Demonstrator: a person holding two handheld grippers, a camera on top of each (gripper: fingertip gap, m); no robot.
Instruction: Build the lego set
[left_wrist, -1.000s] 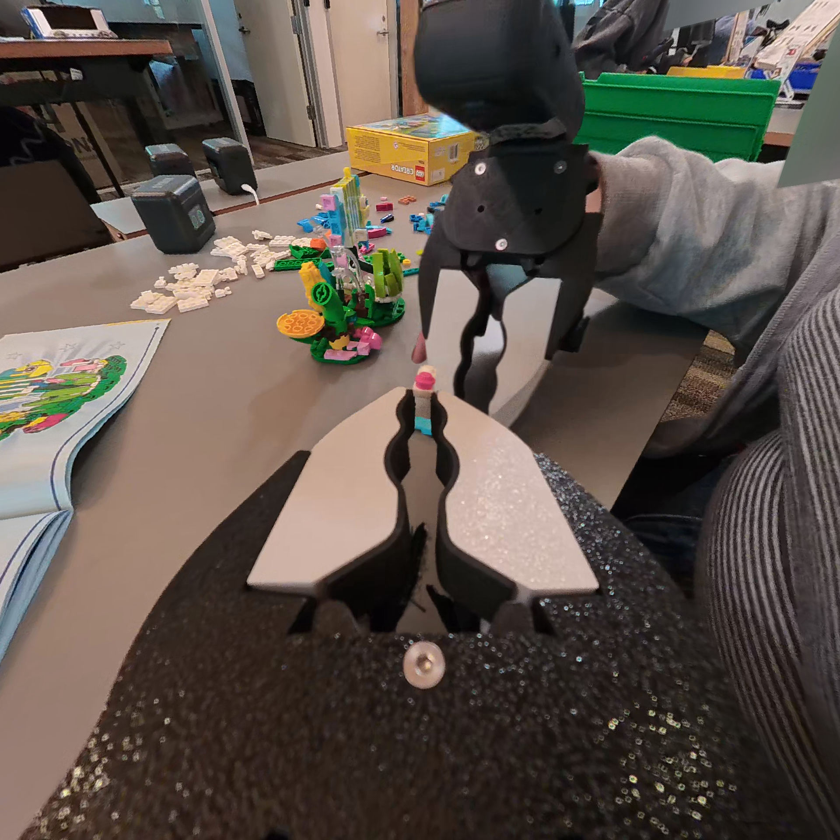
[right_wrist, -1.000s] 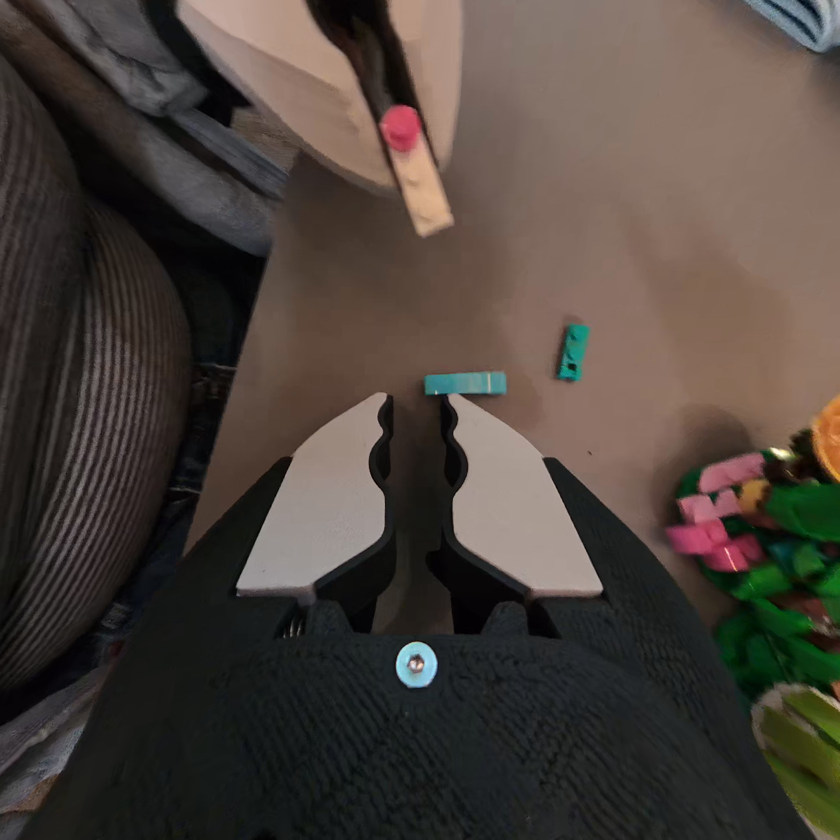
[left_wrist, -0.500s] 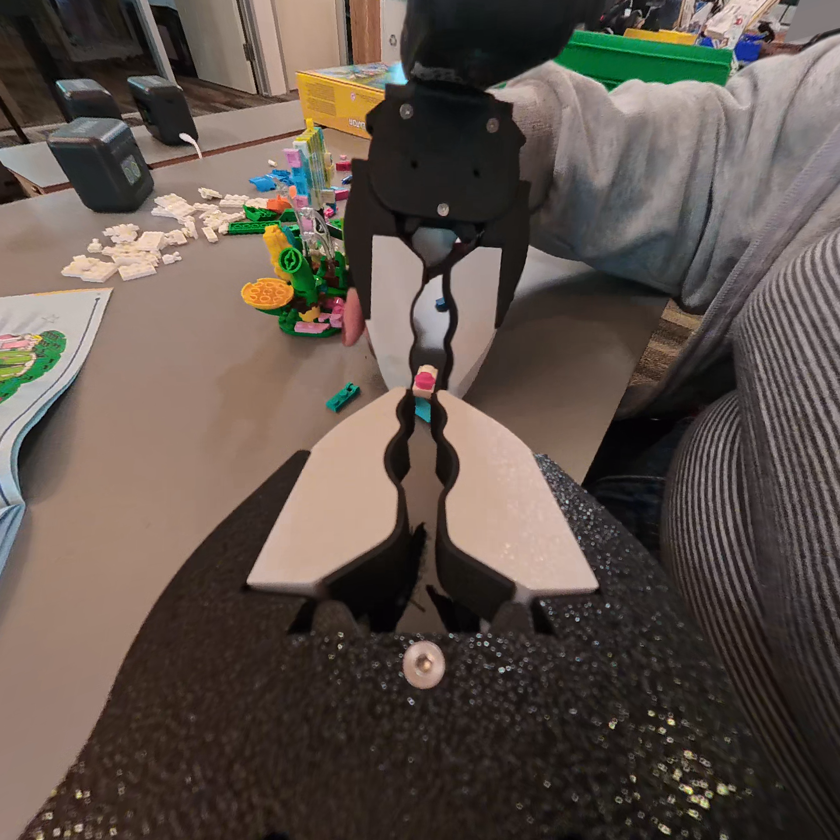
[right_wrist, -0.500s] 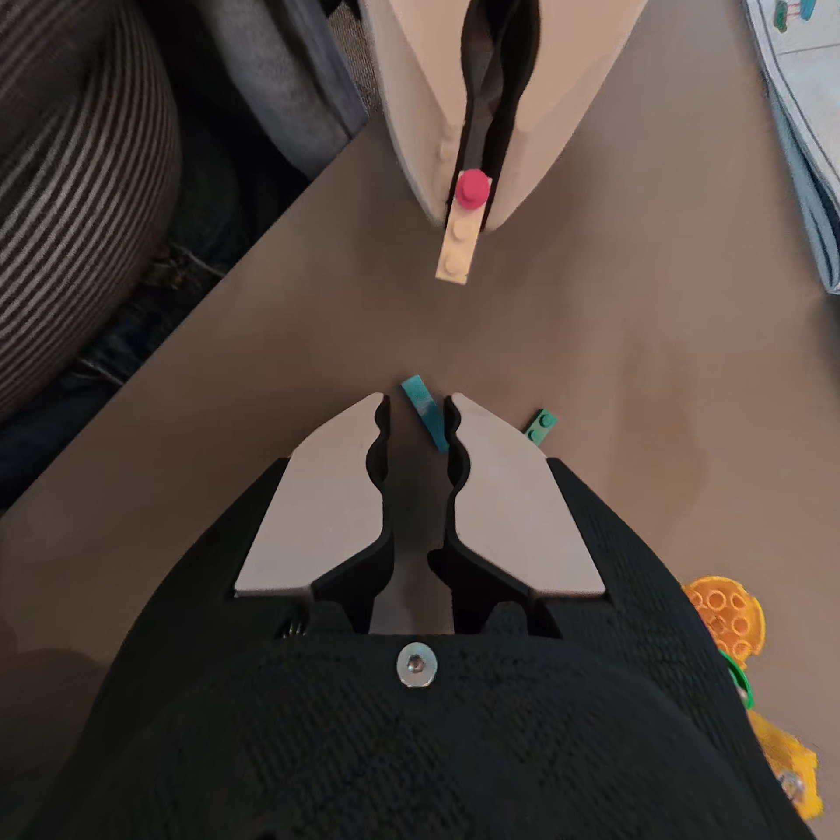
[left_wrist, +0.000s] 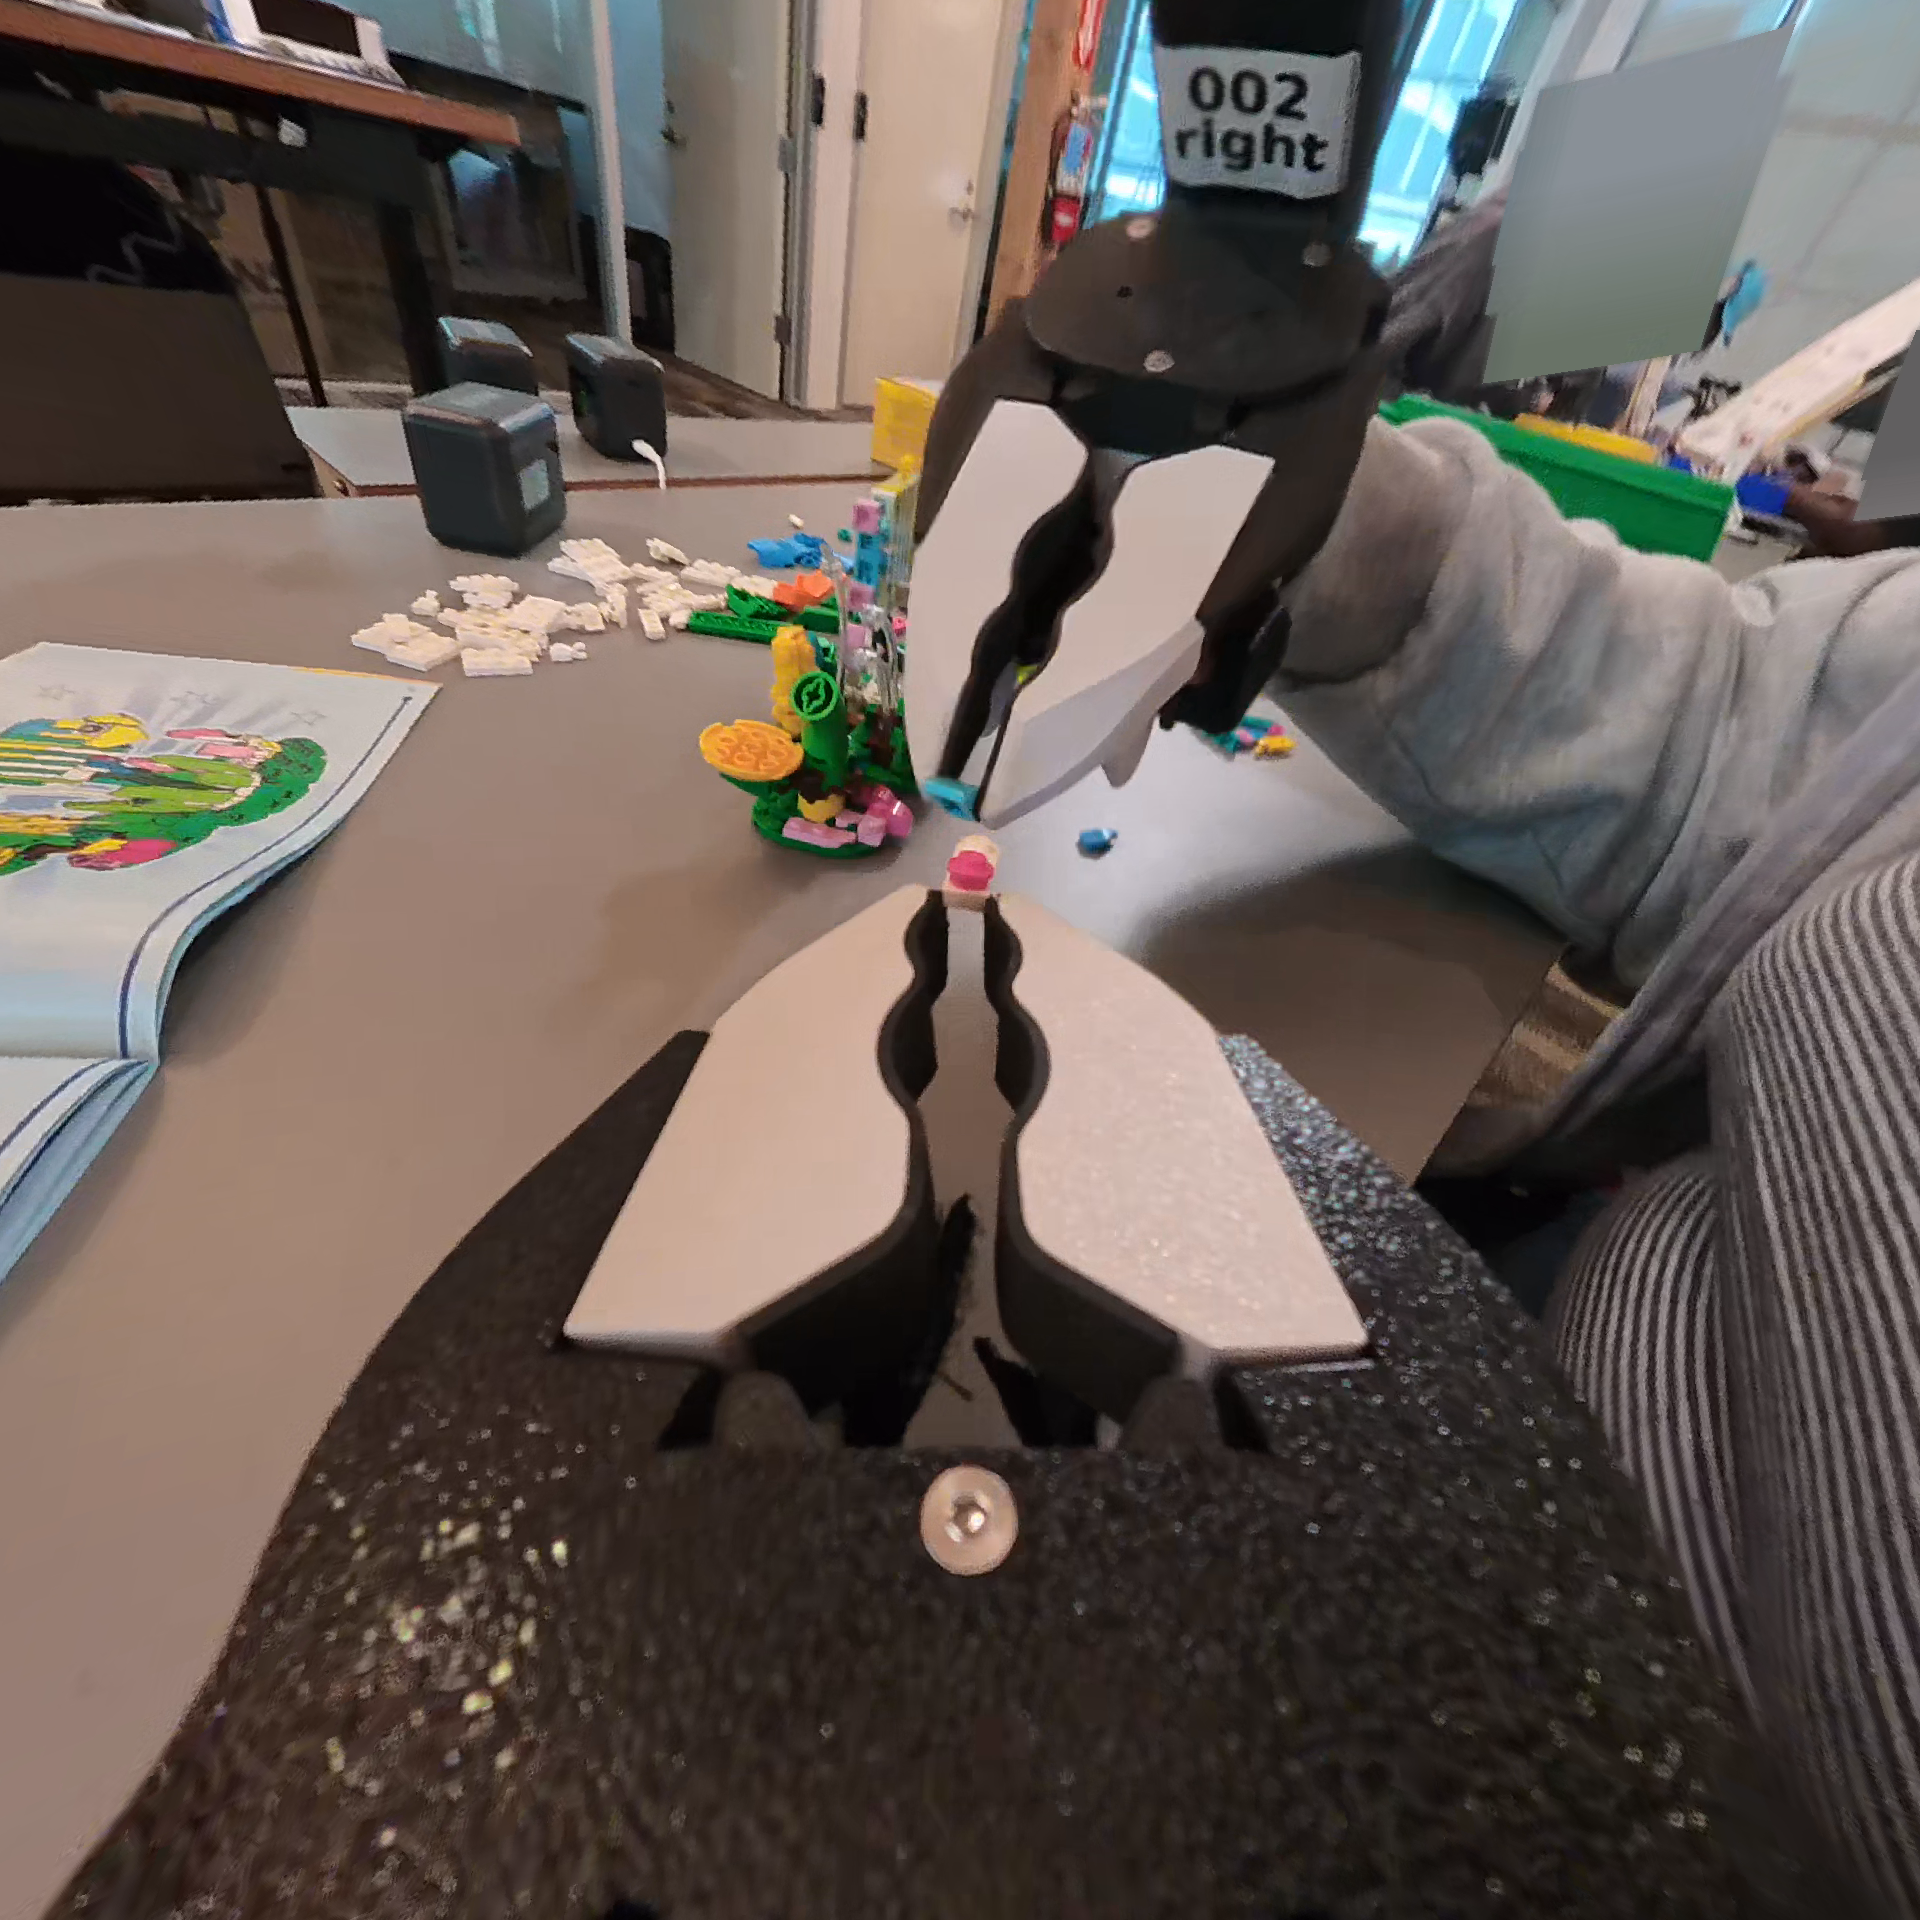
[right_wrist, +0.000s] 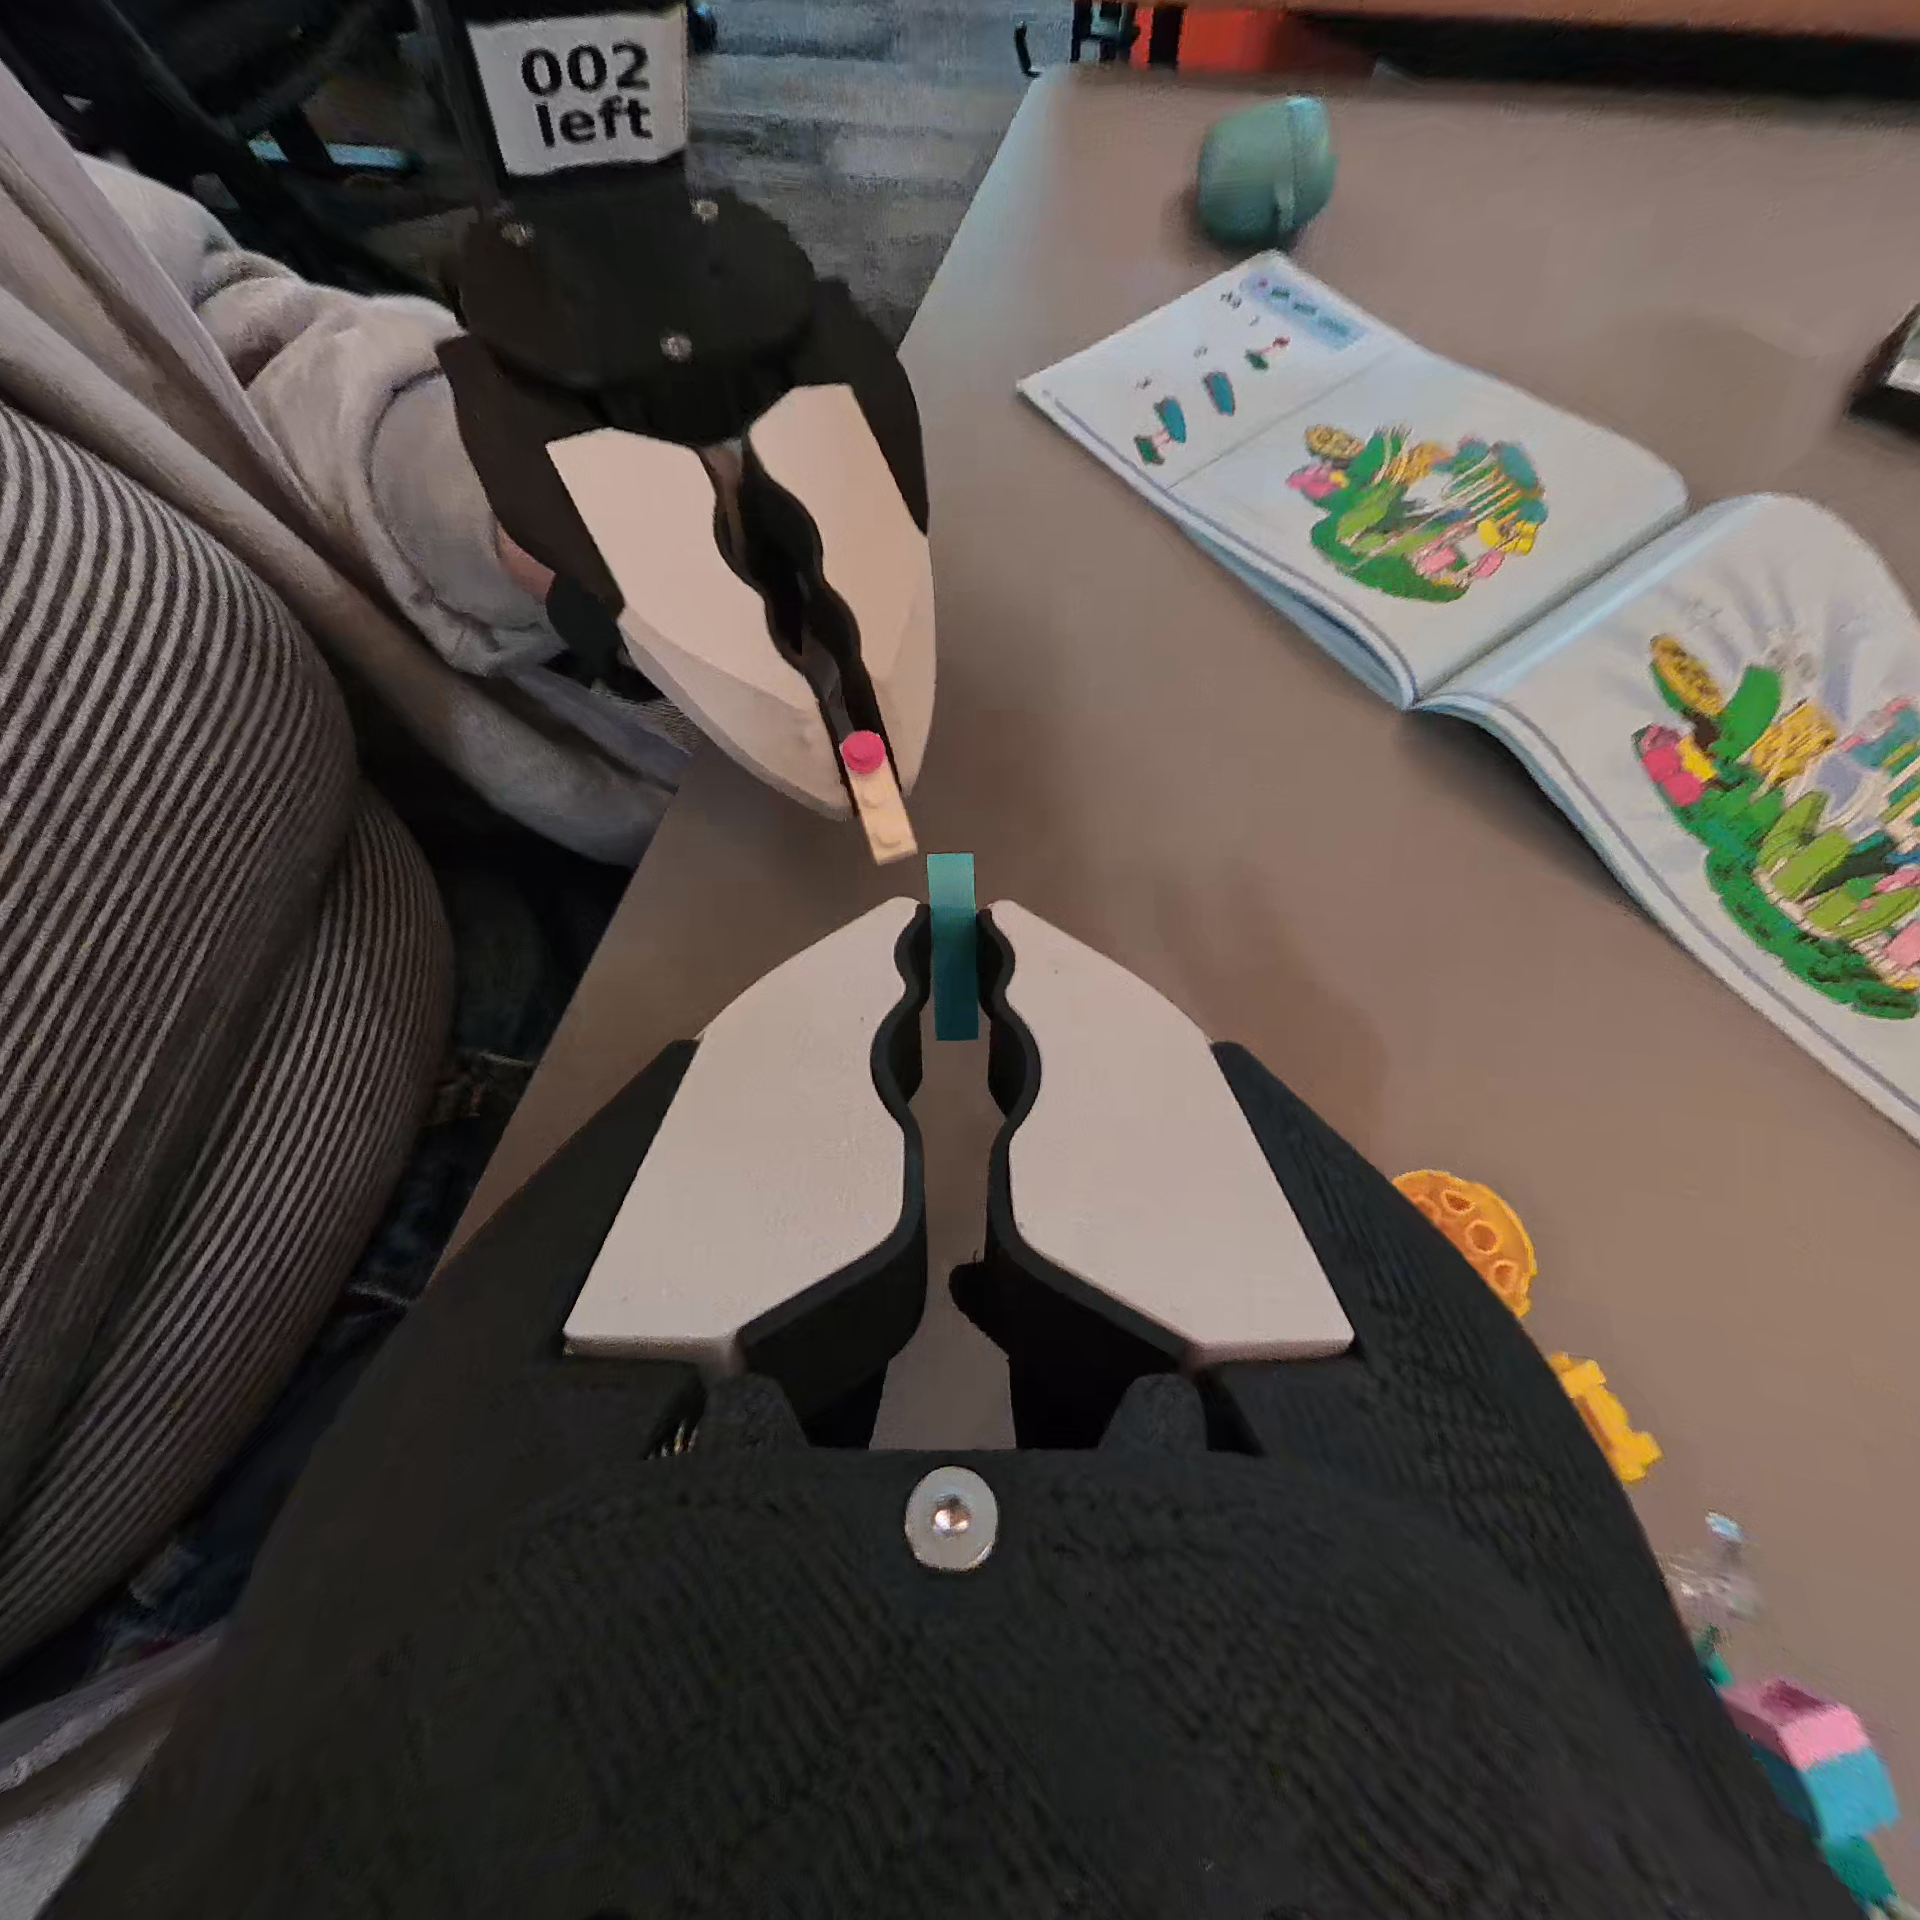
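My left gripper is shut on a tan plate with a pink round stud on it, held above the grey table. It also shows in the right wrist view, with the tan plate sticking out of its tips. My right gripper is shut on a teal flat piece held upright, just in front of the tan plate. In the left wrist view the right gripper points down with the teal piece at its tips. The two pieces are close but apart.
A green and pink lego build stands behind the grippers. White loose bricks lie further back. An open instruction booklet lies at the left, also in the right wrist view. A small blue piece lies on the table. A person's striped clothing is at the right. The tips of both grippers are at nearly the same place.
My right gripper has closed on the teal piece, lifted it off the table and turned toward the left gripper. The left gripper still holds the tan plate.
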